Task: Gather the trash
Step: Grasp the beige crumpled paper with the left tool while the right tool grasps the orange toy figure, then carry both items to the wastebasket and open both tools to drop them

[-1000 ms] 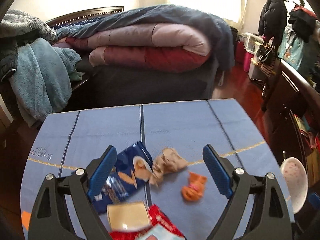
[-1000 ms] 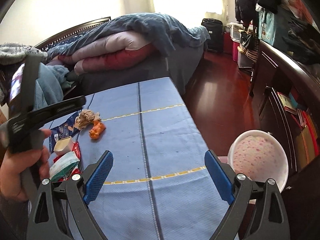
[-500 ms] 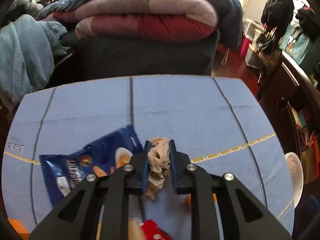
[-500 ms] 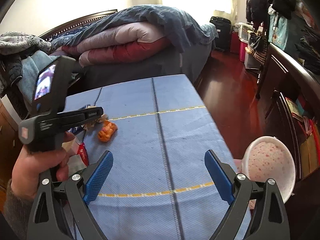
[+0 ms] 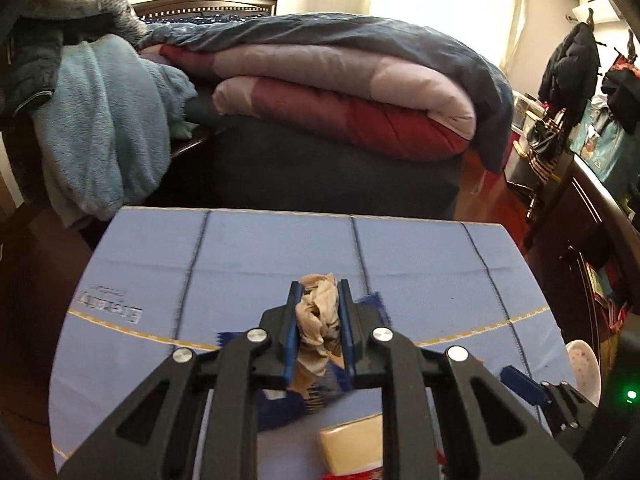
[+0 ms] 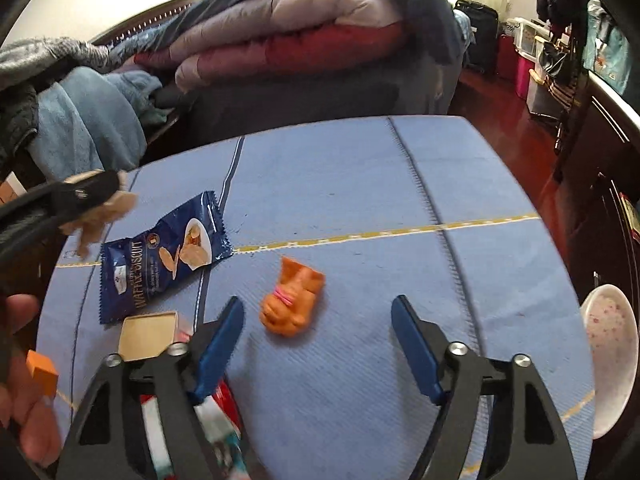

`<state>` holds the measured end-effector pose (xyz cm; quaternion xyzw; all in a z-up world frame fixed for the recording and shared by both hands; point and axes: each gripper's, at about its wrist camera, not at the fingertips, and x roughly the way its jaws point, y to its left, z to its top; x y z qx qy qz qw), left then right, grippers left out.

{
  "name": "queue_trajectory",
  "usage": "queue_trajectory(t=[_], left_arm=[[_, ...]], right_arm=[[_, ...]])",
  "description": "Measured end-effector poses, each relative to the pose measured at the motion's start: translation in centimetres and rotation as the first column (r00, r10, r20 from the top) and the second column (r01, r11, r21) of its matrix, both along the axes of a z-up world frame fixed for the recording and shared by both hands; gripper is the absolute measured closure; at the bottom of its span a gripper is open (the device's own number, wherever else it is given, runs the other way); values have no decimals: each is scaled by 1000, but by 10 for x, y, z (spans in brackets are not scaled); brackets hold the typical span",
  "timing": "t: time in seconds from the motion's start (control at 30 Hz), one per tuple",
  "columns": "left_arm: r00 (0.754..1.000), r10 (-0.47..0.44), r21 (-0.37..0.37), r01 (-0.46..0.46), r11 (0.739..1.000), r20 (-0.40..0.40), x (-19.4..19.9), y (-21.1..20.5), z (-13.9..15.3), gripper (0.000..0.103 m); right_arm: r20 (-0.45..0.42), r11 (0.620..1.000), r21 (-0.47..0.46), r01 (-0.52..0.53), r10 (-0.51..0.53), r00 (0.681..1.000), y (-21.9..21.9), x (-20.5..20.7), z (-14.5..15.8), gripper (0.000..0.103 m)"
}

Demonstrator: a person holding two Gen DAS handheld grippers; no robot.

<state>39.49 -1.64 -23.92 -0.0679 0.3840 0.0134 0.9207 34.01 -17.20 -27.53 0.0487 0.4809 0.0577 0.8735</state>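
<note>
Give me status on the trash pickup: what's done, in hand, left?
Done: nothing visibly binned; the pink-speckled bin beside the table shows no trash from here.
In hand: left gripper is shut on the beige crumpled paper, lifted. Right gripper has just been closing, with nothing between its jaws, near the orange wad.
Left: orange wad, blue biscuit wrapper, tan box, red-and-white packets.

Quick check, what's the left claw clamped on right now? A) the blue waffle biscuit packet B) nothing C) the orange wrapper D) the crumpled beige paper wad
D: the left claw is shut on the crumpled beige paper wad, pinched between its blue pads, while the blue waffle biscuit packet and the orange wrapper lie on the blue tablecloth.
</note>
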Motion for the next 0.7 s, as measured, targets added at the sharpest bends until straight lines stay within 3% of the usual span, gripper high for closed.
queue_trajectory(t=[0.13,0.23,0.7], left_arm=[[1000,16,-12,-16,1000,-2,-1,14,0,84],[1000,18,-15,-18,1000,-4,-1,17,0,84],[999,-47,-6,47,999,27,-25,-14,18,83]], right_arm=[[7,999,-41,-6,7,1000,12,4,-3,42],[19,996,-91,-10,11,1000,17,4,-3,67],[35,997,-43,62,-61,998,-41,-40,11,68]])
